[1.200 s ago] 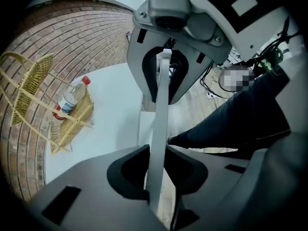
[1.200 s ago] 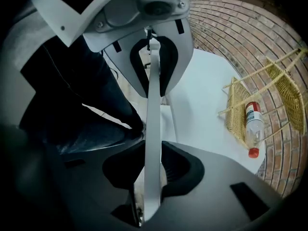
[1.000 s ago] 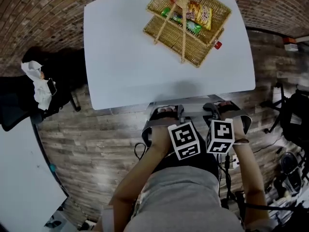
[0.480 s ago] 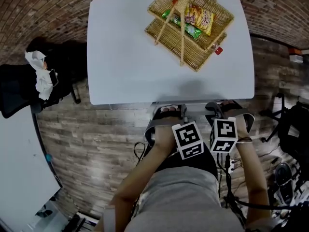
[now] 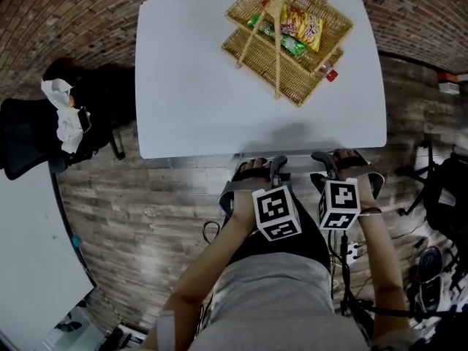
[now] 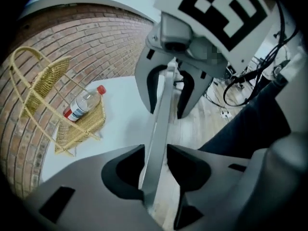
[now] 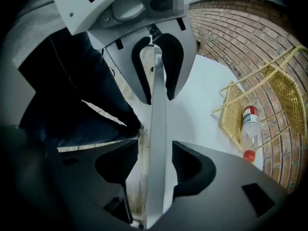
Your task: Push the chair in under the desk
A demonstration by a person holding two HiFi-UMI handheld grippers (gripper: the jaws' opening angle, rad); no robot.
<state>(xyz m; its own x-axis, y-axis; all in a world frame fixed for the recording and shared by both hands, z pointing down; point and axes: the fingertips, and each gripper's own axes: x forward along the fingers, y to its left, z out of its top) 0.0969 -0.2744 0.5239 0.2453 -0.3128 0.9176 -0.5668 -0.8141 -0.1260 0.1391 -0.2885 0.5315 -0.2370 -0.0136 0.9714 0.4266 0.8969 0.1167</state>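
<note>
The chair shows only as a thin grey back edge (image 5: 296, 156) just under the near rim of the white desk (image 5: 190, 86). My left gripper (image 5: 265, 168) and right gripper (image 5: 338, 161) both straddle that edge, facing each other. In the left gripper view the grey edge (image 6: 161, 114) runs between the jaws of the left gripper (image 6: 155, 165). They are opening, the pads close beside the edge. In the right gripper view the edge (image 7: 159, 95) also lies between the opening jaws of the right gripper (image 7: 155, 165), with a gap on each side.
A wicker basket (image 5: 289, 39) with snack packs and a plastic bottle (image 6: 83, 104) stands on the desk's far right. A black chair with a white cloth (image 5: 62, 119) is at the left, a white surface (image 5: 29, 269) at the lower left. Cables (image 5: 351, 248) lie on the wooden floor.
Both grippers' jaws stand wider on the chair's back edge than before. The left gripper's marker cube has shifted a little left. The grippers sit closer to the desk rim.
</note>
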